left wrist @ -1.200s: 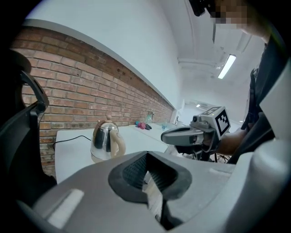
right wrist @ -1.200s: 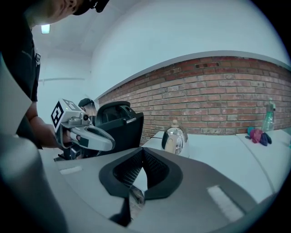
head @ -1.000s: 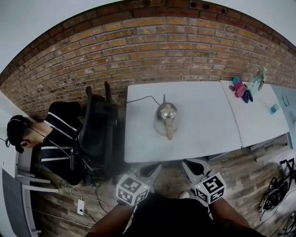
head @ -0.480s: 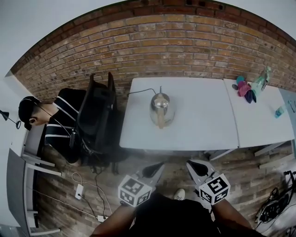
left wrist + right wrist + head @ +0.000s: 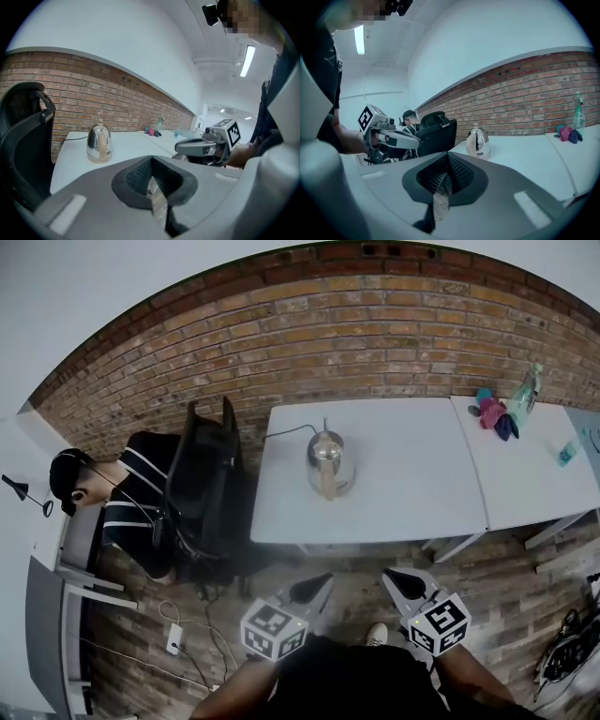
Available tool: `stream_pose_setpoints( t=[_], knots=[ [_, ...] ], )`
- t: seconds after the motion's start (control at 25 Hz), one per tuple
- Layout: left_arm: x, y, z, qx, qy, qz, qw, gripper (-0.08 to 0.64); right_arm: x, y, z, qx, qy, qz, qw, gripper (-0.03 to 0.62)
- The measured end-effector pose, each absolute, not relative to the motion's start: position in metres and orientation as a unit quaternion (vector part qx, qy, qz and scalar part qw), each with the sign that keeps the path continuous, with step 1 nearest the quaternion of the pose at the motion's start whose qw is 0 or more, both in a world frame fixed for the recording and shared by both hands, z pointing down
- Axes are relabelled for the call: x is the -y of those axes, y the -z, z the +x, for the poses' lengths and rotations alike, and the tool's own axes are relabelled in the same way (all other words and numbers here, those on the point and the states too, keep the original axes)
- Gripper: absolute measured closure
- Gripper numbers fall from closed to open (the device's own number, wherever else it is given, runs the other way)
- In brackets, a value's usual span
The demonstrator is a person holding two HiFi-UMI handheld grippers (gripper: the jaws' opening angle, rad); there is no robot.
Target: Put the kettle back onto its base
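Kettle: the steel kettle (image 5: pixel 330 463) is standing upright on the left half of the white table (image 5: pixel 412 502), with its pale handle pointing toward the near edge. A pale band (image 5: pixel 99 158) is showing under the steel body, and whether that is its base cannot be told.
Cord: a dark cord (image 5: pixel 286 432) is running from behind the kettle to the table's rear left corner.
Left gripper: the left gripper (image 5: pixel 323 579) is hanging in front of the table's near edge, above the brick-patterned floor (image 5: pixel 356 563) and well apart from the kettle. Its jaws are pressing together with nothing between them.
Right gripper: the right gripper (image 5: pixel 392 576) is hanging just beside the left one at about the same level, also short of the table. Its jaws are meeting tip to tip and gripping nothing.
Aim: both grippers are pointing toward the table, and the kettle is showing beyond the closed jaws in each gripper view.
Chair: a black office chair (image 5: pixel 202 484) is standing just beside the table's left end.
Person: a seated person (image 5: pixel 127 512) in a dark striped top is sitting beyond the chair, wearing a headset.
Second table: another white table (image 5: pixel 525 493) is butting against the first one's right end. It is carrying a spray bottle (image 5: pixel 525 395), a bundle of pink and dark cloths (image 5: pixel 494 416) and a small blue bottle (image 5: pixel 565 454) — all well apart from the kettle.
Wall: a brick wall (image 5: pixel 375 343) is running behind both tables.
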State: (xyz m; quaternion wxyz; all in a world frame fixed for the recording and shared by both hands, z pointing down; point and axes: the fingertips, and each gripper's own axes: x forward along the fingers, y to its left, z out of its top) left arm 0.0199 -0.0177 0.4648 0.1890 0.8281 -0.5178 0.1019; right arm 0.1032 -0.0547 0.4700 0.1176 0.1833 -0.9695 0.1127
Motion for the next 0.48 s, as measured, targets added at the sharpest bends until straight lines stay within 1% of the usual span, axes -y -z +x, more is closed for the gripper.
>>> stream_pose_setpoints(
  t=[0.48],
  knots=[
    [-0.001,-0.463,-0.039,0.468,-0.123,0.856,0.181,0.558,0.035,-0.468,0.043,0.959,-0.113,0.229,0.125,0.566]
  ],
)
